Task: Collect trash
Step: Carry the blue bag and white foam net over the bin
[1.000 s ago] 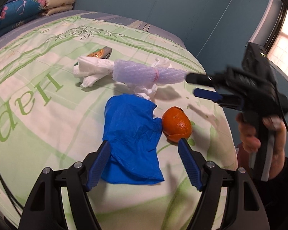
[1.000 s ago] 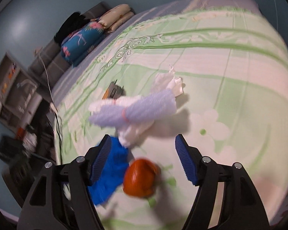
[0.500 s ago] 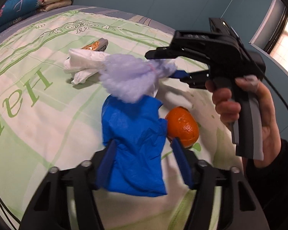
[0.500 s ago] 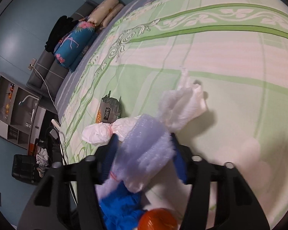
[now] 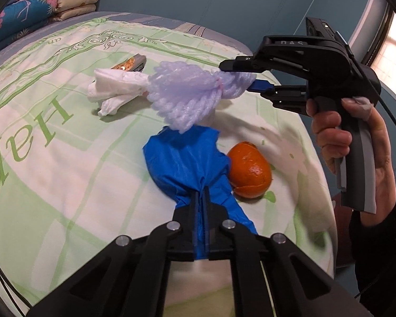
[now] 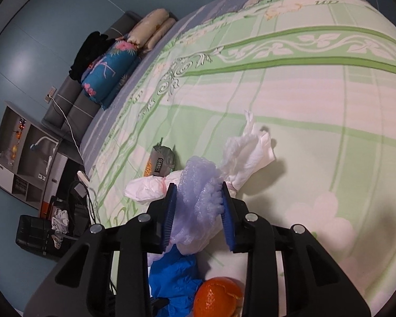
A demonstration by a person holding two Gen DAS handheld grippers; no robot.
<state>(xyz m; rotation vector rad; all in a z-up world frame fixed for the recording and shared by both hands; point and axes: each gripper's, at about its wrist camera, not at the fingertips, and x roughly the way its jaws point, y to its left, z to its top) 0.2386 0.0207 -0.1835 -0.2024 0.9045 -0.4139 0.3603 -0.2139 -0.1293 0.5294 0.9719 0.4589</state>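
On the green-patterned bed (image 5: 52,174), a snack wrapper (image 5: 130,63) lies farthest left beside crumpled white tissue (image 5: 113,89). The left tool (image 5: 202,200) is clenched on a blue plastic bag (image 5: 182,158), an orange peel (image 5: 249,174) touching its right side. The right tool (image 6: 196,203) is closing around the purple foam net (image 6: 198,185) between its pads (image 6: 228,216).

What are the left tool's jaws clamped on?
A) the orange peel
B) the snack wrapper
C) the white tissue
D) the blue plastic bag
D: in the left wrist view the jaws of the left gripper are pinched shut on the blue plastic bag, while the orange peel lies free beside it.
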